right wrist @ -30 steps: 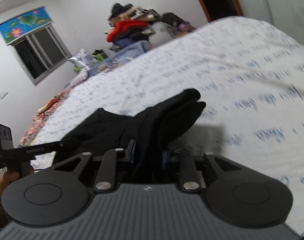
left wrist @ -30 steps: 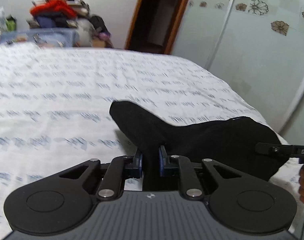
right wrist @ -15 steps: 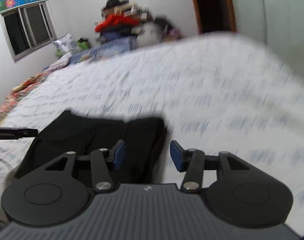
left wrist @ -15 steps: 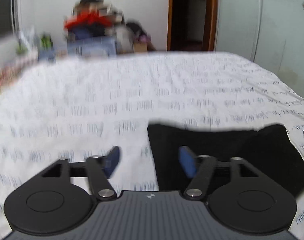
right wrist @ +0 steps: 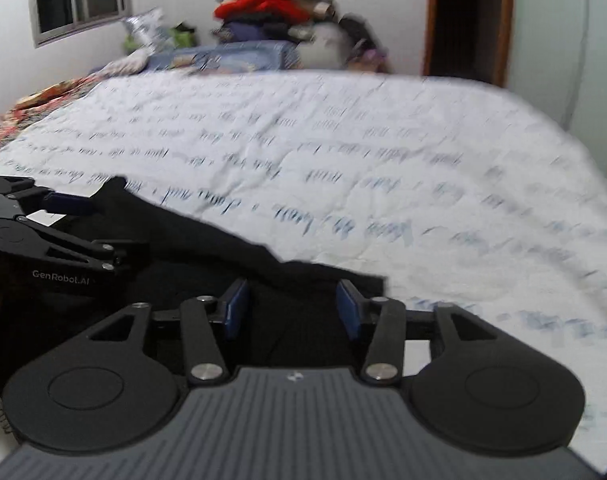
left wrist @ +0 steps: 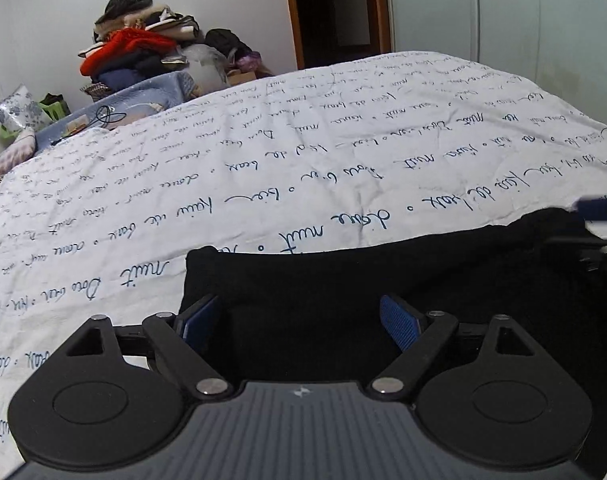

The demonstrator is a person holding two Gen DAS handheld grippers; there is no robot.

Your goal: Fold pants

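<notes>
Left claw [left wrist: 299,322]: spread, empty, above the pants [left wrist: 383,280].
Right claw [right wrist: 293,306]: spread, empty, over the pants' right end.
Pants: flat on bed [left wrist: 263,152].

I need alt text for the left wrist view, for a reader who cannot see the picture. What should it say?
An open left gripper hovers over black pants lying on a bed's white bedspread printed with blue handwriting. Behind the bed are a pile of clothes against a white wall and a dark doorway.

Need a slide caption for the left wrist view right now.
Left gripper, jaws open, poised over folded black pants on the script-print bedspread.
</notes>
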